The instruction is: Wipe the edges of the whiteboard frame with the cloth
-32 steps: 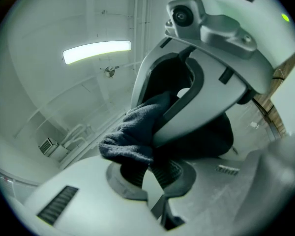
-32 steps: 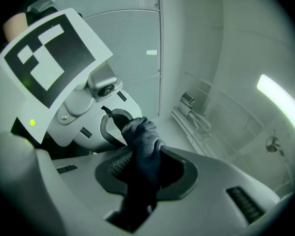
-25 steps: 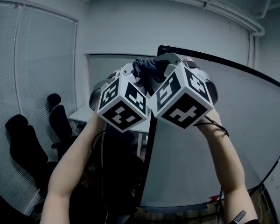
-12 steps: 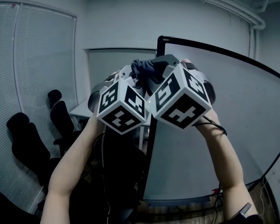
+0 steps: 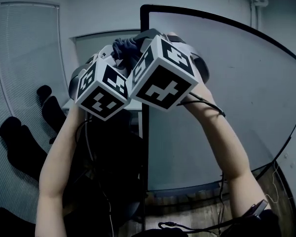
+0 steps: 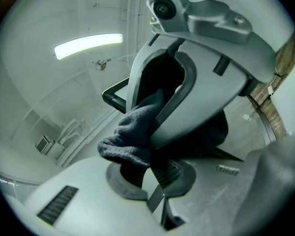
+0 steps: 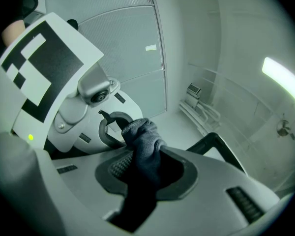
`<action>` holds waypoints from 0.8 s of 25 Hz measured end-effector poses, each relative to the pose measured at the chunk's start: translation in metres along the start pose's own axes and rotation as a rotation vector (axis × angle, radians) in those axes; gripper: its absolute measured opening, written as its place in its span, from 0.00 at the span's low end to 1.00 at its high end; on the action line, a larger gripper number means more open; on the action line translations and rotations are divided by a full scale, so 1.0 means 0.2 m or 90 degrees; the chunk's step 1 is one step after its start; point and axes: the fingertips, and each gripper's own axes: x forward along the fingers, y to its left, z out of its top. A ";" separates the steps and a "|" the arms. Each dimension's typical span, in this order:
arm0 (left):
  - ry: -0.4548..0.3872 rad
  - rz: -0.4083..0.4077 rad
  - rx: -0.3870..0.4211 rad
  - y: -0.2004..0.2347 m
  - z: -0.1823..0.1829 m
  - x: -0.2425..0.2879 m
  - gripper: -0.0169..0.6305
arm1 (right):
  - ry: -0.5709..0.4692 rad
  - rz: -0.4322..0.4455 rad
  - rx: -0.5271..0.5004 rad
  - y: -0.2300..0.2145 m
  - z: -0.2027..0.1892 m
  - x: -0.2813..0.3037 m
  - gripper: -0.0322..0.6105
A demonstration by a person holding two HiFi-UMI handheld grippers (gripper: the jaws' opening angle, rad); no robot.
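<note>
While both arms are reaching high overhead, the left gripper (image 6: 150,173) and the right gripper (image 7: 145,173) are meeting nose to nose, each one's jaws clamping down on the same dark cloth (image 7: 142,136), which is bunching up between them. That wad is hanging just beside the upper left corner of the black whiteboard frame (image 5: 144,112); whether it is actually pressing on the frame, no view is making clear. The step in hand looks like working the frame's top left corner and its left edge. To do it well, the pair should be pushing the free puff of cloth flat onto the black strip, not the hard jaw tips, and sliding along the edge with steady pressure while both grips are holding firm so the cloth is not dragging loose. Keeping the two grippers moving together matters, since they are sharing one small wad. As for containers, none are showing: only dark office chairs (image 5: 19,142) are sitting off to the left.
</note>
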 end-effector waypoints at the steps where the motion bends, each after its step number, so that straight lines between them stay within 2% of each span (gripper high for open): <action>1: 0.001 0.000 0.001 -0.01 0.00 0.01 0.05 | 0.003 -0.001 0.000 0.01 -0.01 0.00 0.21; 10: 0.009 -0.017 0.000 -0.10 -0.05 0.02 0.05 | 0.012 0.005 0.007 0.09 -0.06 0.02 0.21; 20: 0.020 -0.029 -0.004 -0.21 -0.12 0.03 0.05 | 0.022 0.038 0.016 0.19 -0.13 0.05 0.21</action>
